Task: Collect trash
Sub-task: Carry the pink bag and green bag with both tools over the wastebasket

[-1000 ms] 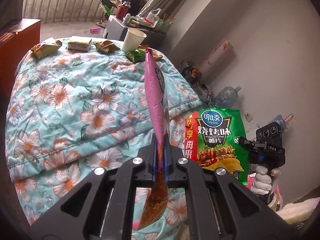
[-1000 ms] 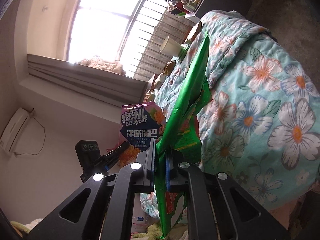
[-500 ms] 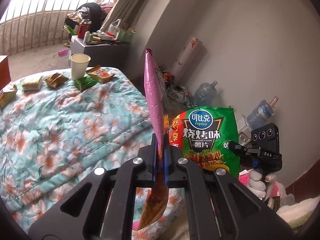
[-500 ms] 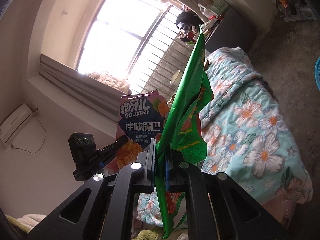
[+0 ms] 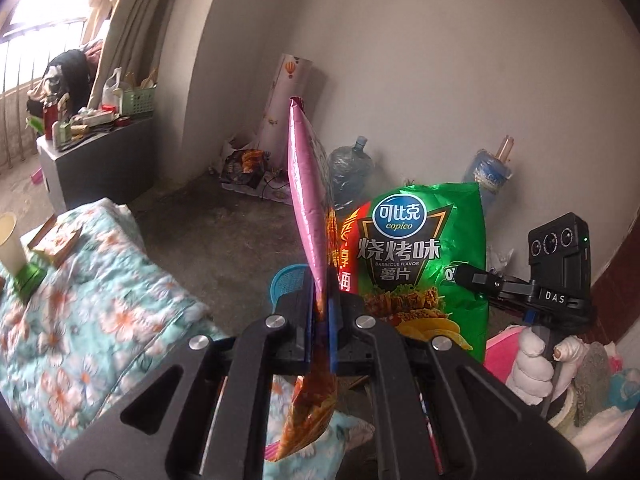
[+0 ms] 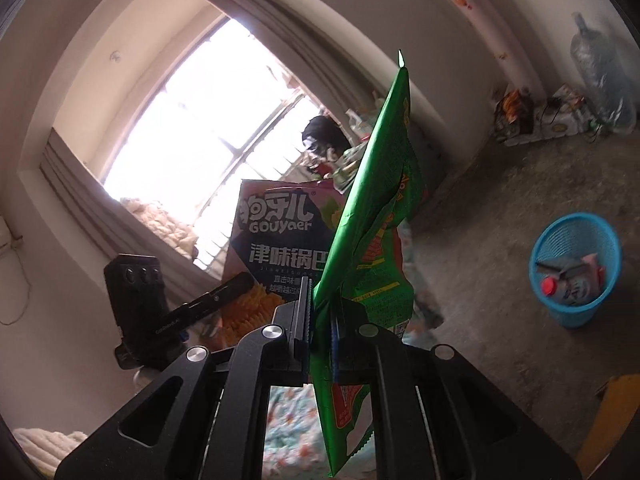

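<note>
My left gripper point(image 5: 320, 312) is shut on a pink snack bag point(image 5: 306, 184), held edge-on and upright; its printed face shows in the right wrist view point(image 6: 280, 240). My right gripper point(image 6: 320, 320) is shut on a green Copico chip bag point(image 6: 376, 208), whose front shows in the left wrist view point(image 5: 416, 256). A blue mesh waste bin point(image 6: 576, 264) stands on the floor to the right and holds a bottle and wrappers; its rim shows behind the left fingers point(image 5: 288, 276). Both bags hang in the air beside the bed.
A floral quilt point(image 5: 88, 304) covers the bed at left, with a paper cup point(image 5: 10, 240) and small wrappers point(image 5: 56, 240) on it. A grey cabinet point(image 5: 96, 160), water bottle point(image 5: 350, 172) and rolled paper point(image 5: 284, 100) stand by the wall.
Both grippers have swung right, away from the bed toward the floor and wall, each still holding its bag. The blue bin has come into view.
</note>
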Motion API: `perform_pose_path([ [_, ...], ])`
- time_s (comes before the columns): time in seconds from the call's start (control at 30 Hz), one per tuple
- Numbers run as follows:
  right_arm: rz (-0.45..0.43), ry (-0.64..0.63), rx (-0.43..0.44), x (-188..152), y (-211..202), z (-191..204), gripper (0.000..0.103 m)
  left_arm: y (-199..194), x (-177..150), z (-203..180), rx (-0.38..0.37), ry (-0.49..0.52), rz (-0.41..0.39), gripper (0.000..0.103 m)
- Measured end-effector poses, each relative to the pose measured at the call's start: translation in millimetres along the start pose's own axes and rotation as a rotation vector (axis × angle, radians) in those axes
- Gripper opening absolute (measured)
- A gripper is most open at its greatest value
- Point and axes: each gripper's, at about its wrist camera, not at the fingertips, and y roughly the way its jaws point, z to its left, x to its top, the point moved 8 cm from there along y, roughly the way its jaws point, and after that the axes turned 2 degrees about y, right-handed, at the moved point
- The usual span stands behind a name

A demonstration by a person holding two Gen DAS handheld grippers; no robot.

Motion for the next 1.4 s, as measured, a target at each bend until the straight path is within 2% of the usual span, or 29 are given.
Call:
perform_pose_path([
  [0.1, -0.03, -0.038, -0.163, 27.2, 2.0, -40.2, 0.008, 40.6, 16.8, -12.4, 0.015, 0.055, 0.002, 0.004],
  [0.27, -0.002, -0.025, -0.341, 44.8, 36.6, -119.6, 0.008, 103.7, 18.6, -17.8, 0.005, 0.1, 0.065, 0.004],
  [0.43, 0.066, -0.031, -0.485, 32.1, 93.5, -197.3, 0.008, 145.4, 9.0, -4.8, -0.008, 0.079, 0.121, 0.004],
  [0.57, 0.139, -0.132, -0.593, 21.0, 144.4, -247.6, 0.008, 165.9, 2.1, 11.6, 0.006, 0.07, 0.162, 0.004],
  [0.73, 0.186, -0.25, -0.69, 7.3, 200.6, -306.1, 0.009, 181.0, -2.5, 29.9, 0.032, 0.056, 0.199, 0.004],
  [0.8, 0.227, -0.252, -0.71, -6.3, 223.3, -338.8, 0.013, 190.3, -2.7, 37.5, 0.039, 0.049, 0.217, 0.004],
  [0.87, 0.275, -0.24, -0.786, -19.6, 235.1, -371.8, 0.037, 195.3, -4.4, 39.6, 0.045, 0.047, 0.23, 0.004],
  [0.93, 0.292, -0.186, -0.823, -30.3, 235.1, -393.3, 0.039, 200.6, -5.5, 39.0, 0.042, 0.047, 0.241, 0.004],
  [1.07, 0.187, -0.012, -0.791, -37.4, 200.2, -404.9, 0.041, 210.5, -6.3, 31.6, 0.028, 0.069, 0.253, 0.004],
  [1.23, -0.022, 0.151, -0.707, -44.6, 126.9, -373.5, 0.043, 235.6, -6.3, 8.8, -0.014, 0.078, 0.278, 0.004],
  [1.4, -0.168, 0.271, -0.69, -54.7, 76.1, -352.8, 0.046, 303.6, -16.0, -15.4, -0.058, 0.007, 0.37, 0.004],
])
